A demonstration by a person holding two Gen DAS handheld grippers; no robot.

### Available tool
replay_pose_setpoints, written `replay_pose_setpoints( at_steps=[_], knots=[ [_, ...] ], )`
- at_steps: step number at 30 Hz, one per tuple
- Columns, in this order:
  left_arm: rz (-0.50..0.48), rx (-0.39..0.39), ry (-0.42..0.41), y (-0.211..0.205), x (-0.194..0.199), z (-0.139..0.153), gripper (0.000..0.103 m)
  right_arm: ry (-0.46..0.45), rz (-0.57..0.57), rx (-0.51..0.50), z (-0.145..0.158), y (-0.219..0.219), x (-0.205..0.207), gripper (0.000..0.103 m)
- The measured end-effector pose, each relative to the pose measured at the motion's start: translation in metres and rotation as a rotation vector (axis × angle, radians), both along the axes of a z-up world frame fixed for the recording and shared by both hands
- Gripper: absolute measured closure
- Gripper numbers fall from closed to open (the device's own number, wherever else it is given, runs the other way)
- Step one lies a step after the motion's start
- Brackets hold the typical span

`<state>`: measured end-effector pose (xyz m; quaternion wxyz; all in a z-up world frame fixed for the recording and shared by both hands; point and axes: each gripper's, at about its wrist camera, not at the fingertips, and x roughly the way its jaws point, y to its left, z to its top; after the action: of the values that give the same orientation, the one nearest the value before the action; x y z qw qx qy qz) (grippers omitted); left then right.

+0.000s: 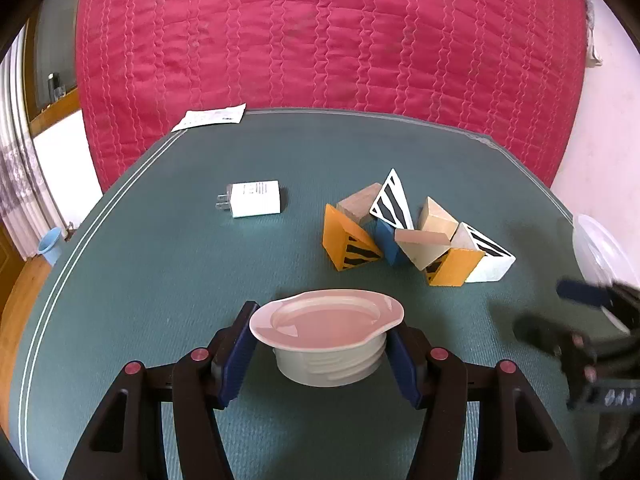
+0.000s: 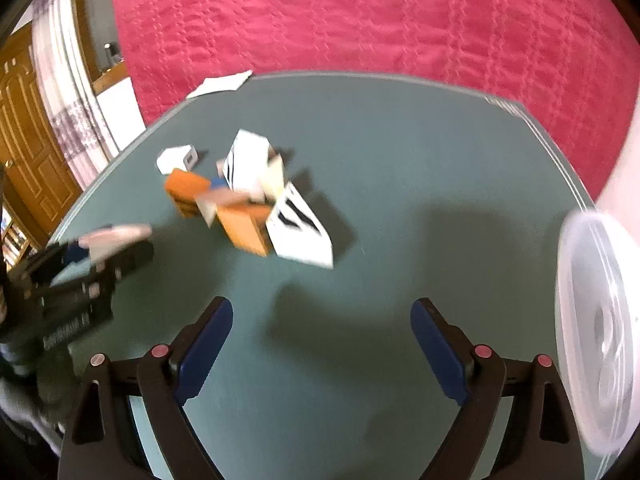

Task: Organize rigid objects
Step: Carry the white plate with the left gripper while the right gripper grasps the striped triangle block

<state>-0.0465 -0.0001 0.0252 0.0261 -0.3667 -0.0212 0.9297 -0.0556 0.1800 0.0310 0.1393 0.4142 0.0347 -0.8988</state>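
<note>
In the left wrist view the left gripper [image 1: 322, 354] sits at bottom centre, its 2 blue pads pressed against the ribbed sides of a pale dish [image 1: 326, 334], jaws closed on it just above the green table [image 1: 160, 280]. Above and right of the dish lies a heap of wooden blocks [image 1: 416, 232] in orange, blue, white and bare wood, some striped black. A white charger [image 1: 256, 199] lies left of the heap, and a paper [image 1: 210, 117] sits at the table's far edge. In the blurred right wrist view the right gripper [image 2: 322, 346] is at bottom centre, jaws wide apart and holding nothing. A clear lid [image 2: 596, 332] fills the right edge of the frame.
</note>
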Motion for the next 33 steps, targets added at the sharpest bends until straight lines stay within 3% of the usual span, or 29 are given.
replay_pose_setpoints(
  at_steps=[7, 11, 13, 14, 16, 19, 33],
  knots=[
    [0.001, 0.004, -0.001, -0.001, 0.001, -0.002, 0.040, 0.057, 0.035, 0.070, -0.006, -0.027, -0.027, 0.030],
    [0.005, 0.005, -0.010, -0.001, 0.001, -0.005, 0.040, 0.041, 0.045, 0.082, -0.015, -0.034, -0.040, 0.036],
    [0.006, 0.007, -0.013, -0.001, 0.001, -0.005, 0.040, 0.020, 0.054, 0.073, -0.020, -0.036, -0.043, 0.049],
    [0.007, 0.008, -0.015, -0.001, 0.001, -0.005, 0.040, 0.027, 0.053, 0.075, -0.020, -0.036, -0.043, 0.049],
    [0.010, 0.010, -0.023, -0.002, 0.000, -0.006, 0.040, 0.032, 0.049, 0.078, -0.019, -0.035, -0.041, 0.065],
    [0.014, 0.014, -0.031, -0.003, -0.001, -0.007, 0.040, 0.033, 0.039, 0.065, -0.019, -0.029, -0.037, 0.071],
    [-0.003, 0.009, -0.004, -0.001, 0.001, -0.002, 0.040, 0.086, 0.005, -0.020, -0.002, 0.011, 0.024, 0.073]
  ],
)
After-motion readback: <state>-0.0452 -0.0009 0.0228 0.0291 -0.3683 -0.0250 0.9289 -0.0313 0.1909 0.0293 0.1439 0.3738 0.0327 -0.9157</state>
